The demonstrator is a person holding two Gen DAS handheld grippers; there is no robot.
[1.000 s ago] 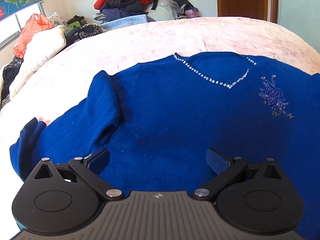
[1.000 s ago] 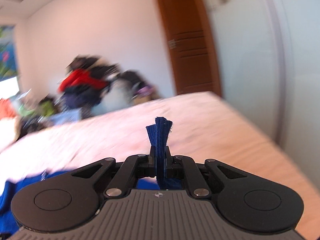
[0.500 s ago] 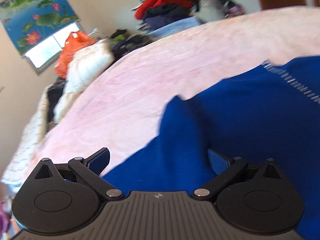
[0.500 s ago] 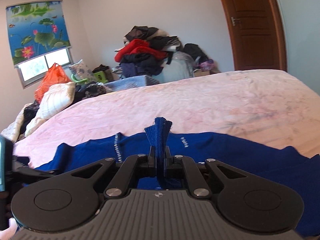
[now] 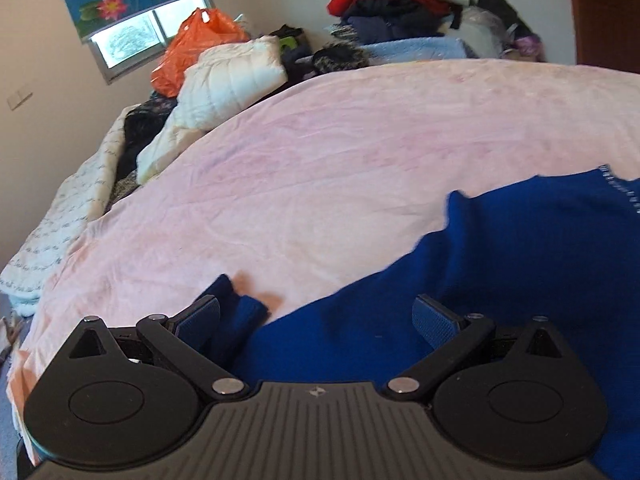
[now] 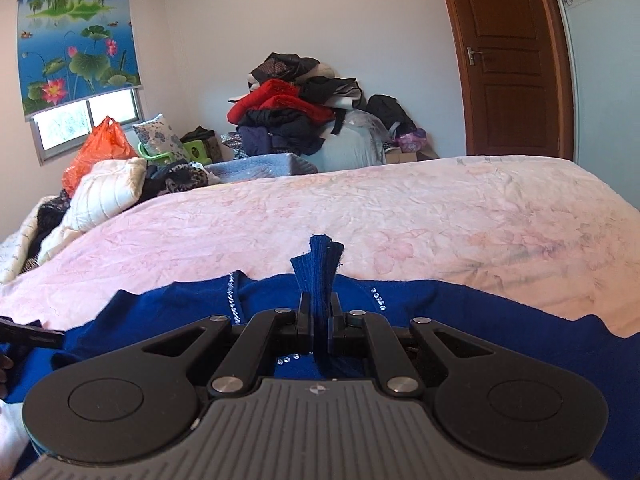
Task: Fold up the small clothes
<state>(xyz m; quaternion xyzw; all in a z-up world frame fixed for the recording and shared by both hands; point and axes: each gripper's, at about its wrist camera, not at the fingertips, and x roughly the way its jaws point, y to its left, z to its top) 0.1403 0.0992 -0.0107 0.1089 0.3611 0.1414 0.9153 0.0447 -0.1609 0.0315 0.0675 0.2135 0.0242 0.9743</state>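
One blue sweater on bed, cuff pinched in right gripper, beneath spread left gripper

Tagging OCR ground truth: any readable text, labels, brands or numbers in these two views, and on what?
No readable words or numbers in either view.
Small embossed emblem on the left claw body: a mark, no letters.
Same emblem on the right claw body.
Script-like pattern on the white quilt: too small to read.
Lotus blind: picture only.

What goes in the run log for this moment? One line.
left gripper open over sweater | right gripper shut on sweater cuff | bed
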